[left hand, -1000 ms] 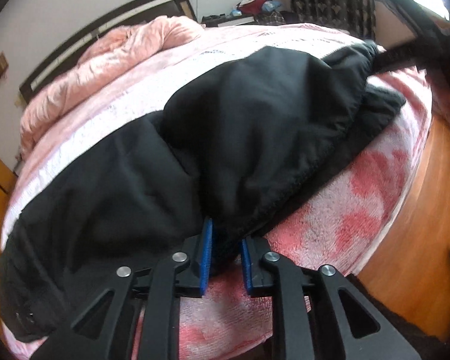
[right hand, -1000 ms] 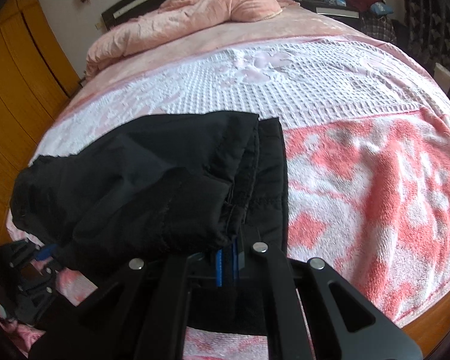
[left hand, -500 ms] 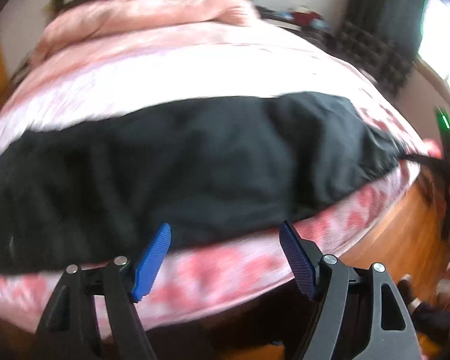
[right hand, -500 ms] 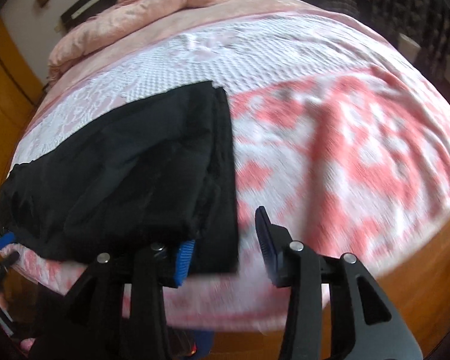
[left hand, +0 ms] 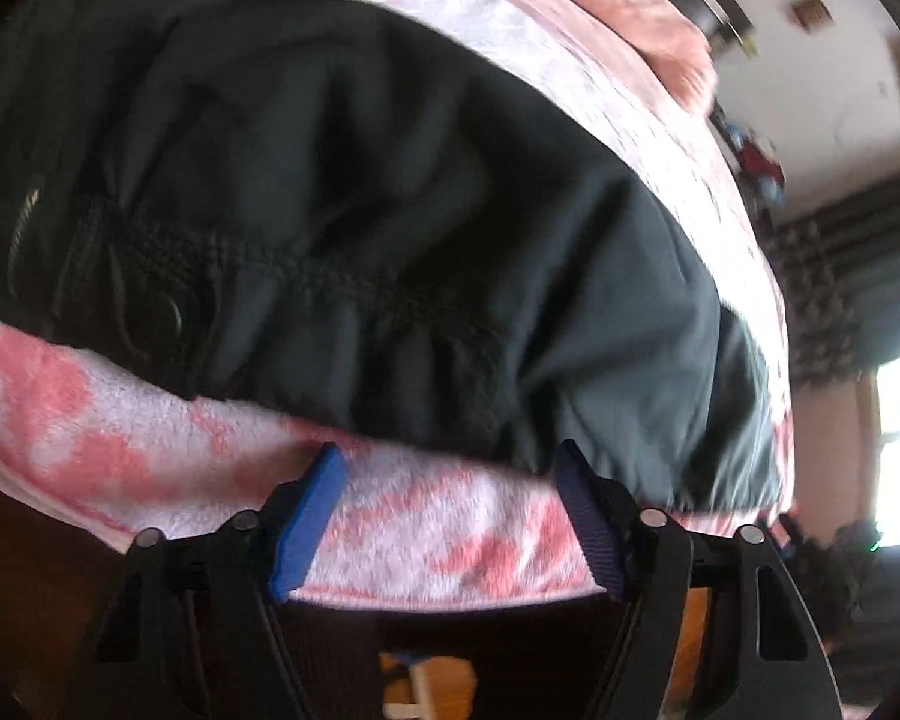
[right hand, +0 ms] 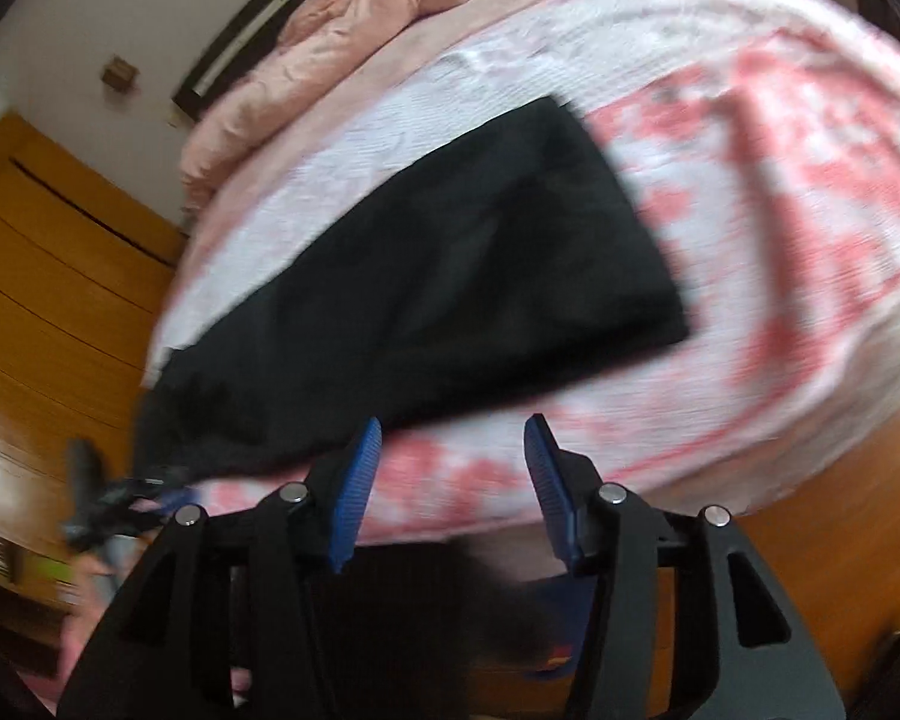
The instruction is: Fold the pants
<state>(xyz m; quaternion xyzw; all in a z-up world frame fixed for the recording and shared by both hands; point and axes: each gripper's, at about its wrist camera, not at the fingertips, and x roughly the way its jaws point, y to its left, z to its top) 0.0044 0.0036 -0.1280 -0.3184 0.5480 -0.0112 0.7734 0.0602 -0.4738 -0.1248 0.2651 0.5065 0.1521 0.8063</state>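
The black pants (left hand: 354, 192) lie folded lengthwise on the bed, near its front edge. In the left wrist view the elastic waistband with a button (left hand: 174, 315) is at the lower left. My left gripper (left hand: 447, 465) is open and empty, just below the pants' near edge over the pink-and-white blanket (left hand: 150, 450). In the right wrist view the pants (right hand: 450, 288) form a long dark strip with the leg ends at the upper right. My right gripper (right hand: 453, 438) is open and empty, at the pants' near edge.
A crumpled pink duvet (right hand: 360, 18) lies at the head of the bed by the dark headboard. A wooden wardrobe (right hand: 48, 276) stands left of the bed. Wooden floor (right hand: 840, 540) shows below the bed edge. Dark curtains (left hand: 840, 276) and a bright window are on the right.
Both grippers have let go of the pants and opened. Both have pulled back from the fabric and swung, and the pants now lie flat on the bed.
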